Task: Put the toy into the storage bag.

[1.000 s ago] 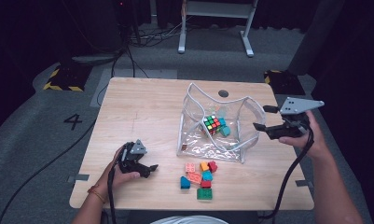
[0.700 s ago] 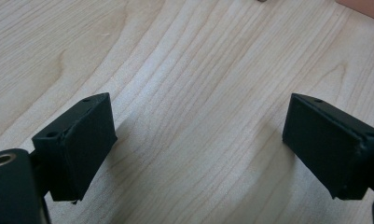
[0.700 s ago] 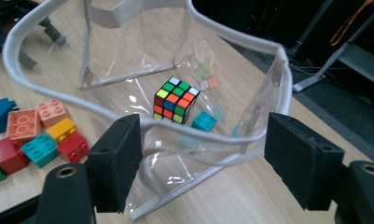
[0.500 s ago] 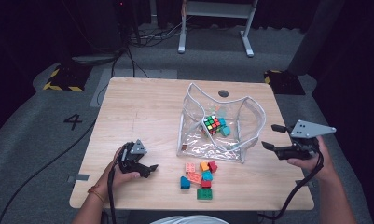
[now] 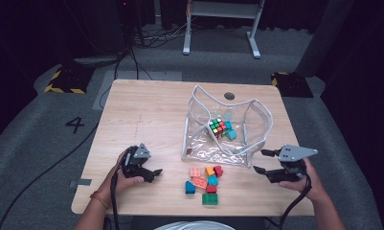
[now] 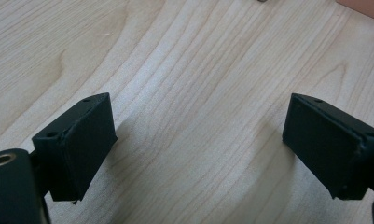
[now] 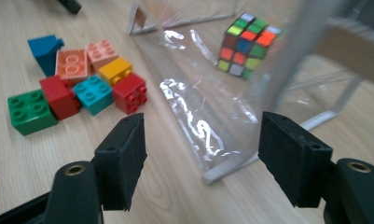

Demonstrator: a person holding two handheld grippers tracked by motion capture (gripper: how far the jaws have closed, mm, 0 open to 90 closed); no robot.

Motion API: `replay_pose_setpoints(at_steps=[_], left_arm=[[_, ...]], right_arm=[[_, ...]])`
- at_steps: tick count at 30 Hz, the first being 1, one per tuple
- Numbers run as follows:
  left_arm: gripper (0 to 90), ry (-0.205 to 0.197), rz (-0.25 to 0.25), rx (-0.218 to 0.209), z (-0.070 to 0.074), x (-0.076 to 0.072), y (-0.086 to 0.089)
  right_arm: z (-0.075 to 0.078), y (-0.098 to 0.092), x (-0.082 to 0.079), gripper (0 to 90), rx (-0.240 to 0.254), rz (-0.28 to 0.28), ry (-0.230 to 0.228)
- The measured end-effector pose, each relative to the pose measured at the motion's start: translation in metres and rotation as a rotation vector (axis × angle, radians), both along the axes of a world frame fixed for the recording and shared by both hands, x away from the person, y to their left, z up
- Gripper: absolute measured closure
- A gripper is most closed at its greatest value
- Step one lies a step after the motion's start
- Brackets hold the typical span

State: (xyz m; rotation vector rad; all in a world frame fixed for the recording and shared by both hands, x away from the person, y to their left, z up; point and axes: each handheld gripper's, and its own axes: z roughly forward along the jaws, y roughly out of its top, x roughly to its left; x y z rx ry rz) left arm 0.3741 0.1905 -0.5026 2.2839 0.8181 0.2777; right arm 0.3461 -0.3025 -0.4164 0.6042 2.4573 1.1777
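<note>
Listing what we find about the tongs on the table (image 5: 146, 110).

Left gripper (image 5: 154, 173): held low over bare wood, jaws wide apart, nothing between them. We see its pads (image 6: 84, 140) just above the grain, apart from every item.

Right gripper (image 5: 263, 162): jaws wide and lately narrowing a little, nothing pressed between them. In the right gripper view the near corner of the pouch (image 7: 231, 168) lies between and just ahead of the jaws, not gripped.

Pouch (image 5: 249, 129): clear, white-edged, mouth open, just ahead of the right gripper.

Cube (image 5: 219, 127): inside the pouch, beyond the right jaws.

Bricks (image 5: 205, 179): loose cluster between the two grippers, nearer the right one, outside the pouch; we count red, green, teal, yellow, orange, pink and blue.
</note>
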Motion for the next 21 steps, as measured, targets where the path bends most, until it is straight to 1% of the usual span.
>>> replay_pose_setpoints(at_steps=[1, 2, 3, 5, 7, 8, 9, 10, 11, 12, 13, 15, 16, 17, 18, 19, 20, 21], left_arm=[[9.5, 0.0, 0.0, 0.0, 0.0, 0.0, 0.0], [9.5, 0.003, -0.001, -0.001, 0.0, 0.0, 0.0], [9.5, 0.0, 0.0, 0.0, 0.0, 0.0, 0.0], [9.5, 0.0, 0.0, 0.0, 0.0, 0.0, 0.0], [9.5, 0.0, 0.0, 0.0, 0.0, 0.0, 0.0], [9.5, 0.0, 0.0, 0.001, 0.0, 0.0, 0.0], [9.5, 0.0, 0.0, 0.0, 0.0, 0.0, 0.0], [9.5, 0.0, 0.0, 0.0, 0.0, 0.0, 0.0], [9.5, 0.0, 0.0, 0.0, 0.0, 0.0, 0.0], [9.5, 0.0, 0.0, 0.0, 0.0, 0.0, 0.0], [9.5, 0.0, 0.0, 0.0, 0.0, 0.0, 0.0], [9.5, 0.0, 0.0, 0.0, 0.0, 0.0, 0.0], [9.5, 0.0, 0.0, 0.001, 0.0, 0.0, 0.0], [9.5, 0.0, 0.0, 0.001, 0.0, 0.0, 0.0], [9.5, 0.0, 0.0, 0.0, 0.0, 0.0, 0.0], [9.5, 0.0, 0.0, 0.0, 0.0, 0.0, 0.0], [9.5, 0.0, 0.001, 0.001, 0.0, 0.0, 0.0], [9.5, 0.0, 0.0, 0.0, 0.0, 0.0, 0.0]], right_arm=[[-0.004, 0.004, -0.001, 33.4, -0.004, 0.009, 0.003], [-0.009, 0.008, -0.002, 34.0, 0.004, 0.019, 0.014], [-0.015, 0.012, -0.003, 34.7, -0.003, 0.037, 0.026], [-0.024, 0.02, -0.004, 37.1, -0.001, 0.057, 0.043], [-0.035, 0.03, -0.005, 41.2, -0.012, 0.081, 0.069], [-0.04, 0.035, -0.005, 42.1, -0.026, 0.084, 0.09], [-0.044, 0.041, -0.005, 42.6, -0.042, 0.084, 0.095], [-0.048, 0.046, -0.002, 44.0, -0.038, 0.101, 0.089], [-0.052, 0.052, 0.0, 44.7, -0.031, 0.105, 0.105], [-0.054, 0.057, 0.001, 44.8, -0.036, 0.101, 0.117], [-0.055, 0.061, 0.001, 44.9, -0.04, 0.085, 0.138], [-0.058, 0.068, 0.005, 44.9, -0.035, 0.094, 0.134], [-0.059, 0.072, 0.007, 44.9, -0.019, 0.091, 0.145], [-0.061, 0.076, 0.01, 44.9, -0.01, 0.104, 0.125], [-0.062, 0.078, 0.011, 44.9, -0.006, 0.103, 0.126], [-0.063, 0.081, 0.012, 44.8, 0.004, 0.11, 0.135], [-0.064, 0.083, 0.013, 44.7, 0.005, 0.111, 0.145], [-0.064, 0.086, 0.012, 44.5, -0.004, 0.093, 0.163]])
